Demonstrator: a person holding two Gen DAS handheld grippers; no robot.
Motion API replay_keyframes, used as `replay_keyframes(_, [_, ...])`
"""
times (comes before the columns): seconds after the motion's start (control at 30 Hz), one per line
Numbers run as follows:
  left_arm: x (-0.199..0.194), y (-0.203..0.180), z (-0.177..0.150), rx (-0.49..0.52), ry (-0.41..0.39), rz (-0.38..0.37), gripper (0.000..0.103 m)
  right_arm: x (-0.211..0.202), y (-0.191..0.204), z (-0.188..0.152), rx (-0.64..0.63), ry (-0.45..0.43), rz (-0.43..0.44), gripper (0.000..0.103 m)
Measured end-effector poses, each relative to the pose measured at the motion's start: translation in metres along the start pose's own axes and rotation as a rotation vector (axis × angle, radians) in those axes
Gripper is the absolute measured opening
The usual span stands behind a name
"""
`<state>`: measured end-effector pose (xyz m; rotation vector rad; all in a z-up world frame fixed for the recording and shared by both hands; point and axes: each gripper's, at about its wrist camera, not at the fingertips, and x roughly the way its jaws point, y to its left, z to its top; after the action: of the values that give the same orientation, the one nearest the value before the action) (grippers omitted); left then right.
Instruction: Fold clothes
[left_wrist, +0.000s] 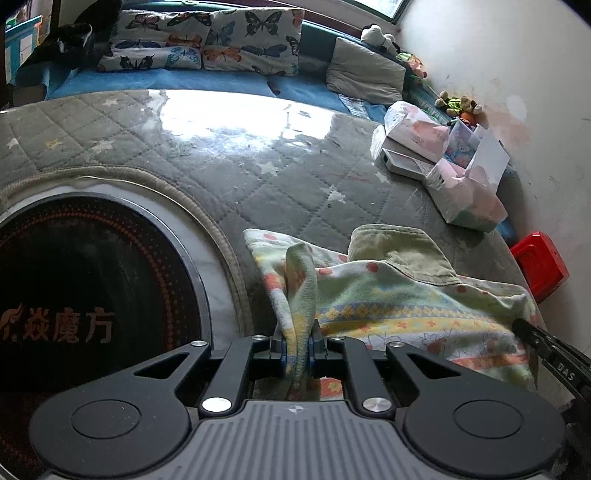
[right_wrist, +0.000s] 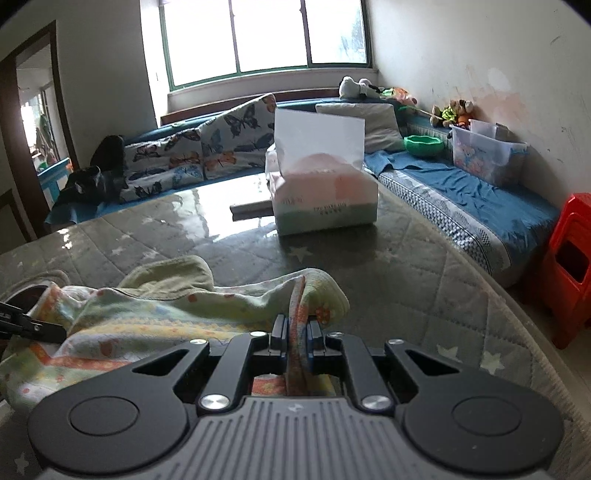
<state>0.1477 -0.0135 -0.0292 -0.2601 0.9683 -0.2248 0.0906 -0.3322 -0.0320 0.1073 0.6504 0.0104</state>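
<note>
Terry patterned garment (left_wrist: 388, 306) bunched on quilted table cover (left_wrist: 229, 173) | L gripper (left_wrist: 297, 345) jaws pinch edge | R gripper (right_wrist: 297, 334) same

Left gripper (left_wrist: 296, 345) low and level, jaws pinched tight on a bunched fold of the cloth (left_wrist: 388, 295), fabric squeezed between the blue pads. Right gripper (right_wrist: 296, 334) mirrors it, jaws clamped on another fold at the cloth's far edge. Each tool's black tip shows at the edge of the other's view, so the two sit near one another, side by side.
</note>
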Motion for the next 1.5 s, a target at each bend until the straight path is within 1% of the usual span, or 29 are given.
replay_keyframes(0.13, [-0.005,0.0,-0.005,0.012,0.005,-0.01,0.012,0.003,0.0,-0.002,0.0,0.012,-0.008,0.009])
replay_keyframes(0.27, [-0.007,0.002,-0.005,0.013,-0.003,-0.002,0.019,0.004,-0.001,-0.003,0.002,0.022,-0.021,0.013])
replay_keyframes(0.3, [-0.007,0.003,-0.003,0.01,-0.005,0.006,0.023,0.004,-0.003,-0.003,0.004,0.023,-0.028,0.013])
replay_keyframes(0.37, [-0.009,0.004,-0.002,0.01,-0.009,0.035,0.038,0.003,-0.005,-0.004,0.007,0.025,-0.041,0.02])
replay_keyframes(0.4, [-0.011,0.005,-0.001,0.011,-0.016,0.053,0.045,0.003,-0.006,-0.004,0.009,0.026,-0.048,0.021])
replay_keyframes(0.5, [-0.018,0.01,-0.001,0.009,-0.038,0.069,0.047,-0.005,-0.006,-0.004,-0.005,0.009,-0.064,0.022])
replay_keyframes(0.53, [-0.02,0.011,-0.001,0.007,-0.043,0.067,0.049,-0.008,-0.005,-0.003,-0.013,0.006,-0.064,0.024])
replay_keyframes(0.57, [-0.024,0.009,-0.003,0.016,-0.049,0.06,0.049,-0.01,-0.004,-0.003,-0.02,0.003,-0.064,0.032])
replay_keyframes(0.63, [-0.031,0.005,-0.007,0.032,-0.061,0.044,0.051,-0.015,0.002,-0.003,-0.041,-0.003,-0.049,0.041])
replay_keyframes(0.73, [-0.04,-0.002,-0.014,0.058,-0.077,0.02,0.054,-0.026,0.02,-0.008,-0.089,-0.006,0.001,0.043])
replay_keyframes(0.83, [-0.046,-0.014,-0.026,0.099,-0.069,-0.016,0.054,-0.033,0.036,-0.015,-0.11,0.005,0.066,0.053])
replay_keyframes(0.9, [-0.047,-0.02,-0.034,0.124,-0.06,-0.033,0.054,-0.038,0.048,-0.022,-0.132,0.014,0.106,0.053])
replay_keyframes(0.97, [-0.048,-0.026,-0.042,0.143,-0.052,-0.042,0.054,-0.042,0.057,-0.029,-0.151,0.018,0.124,0.057])
replay_keyframes(1.03, [-0.048,-0.03,-0.049,0.166,-0.057,-0.041,0.054,-0.045,0.066,-0.037,-0.17,0.023,0.142,0.058])
replay_keyframes(1.2, [-0.045,-0.033,-0.063,0.203,-0.052,-0.022,0.055,-0.046,0.076,-0.052,-0.179,0.042,0.148,0.06])
replay_keyframes(1.3, [-0.044,-0.035,-0.069,0.227,-0.069,-0.008,0.056,-0.051,0.079,-0.057,-0.204,0.029,0.125,0.063])
replay_keyframes(1.43, [-0.048,-0.036,-0.073,0.243,-0.09,-0.005,0.061,-0.056,0.082,-0.059,-0.225,0.02,0.117,0.073])
replay_keyframes(1.5, [-0.049,-0.036,-0.074,0.243,-0.091,-0.002,0.061,-0.055,0.081,-0.061,-0.216,0.021,0.113,0.073])
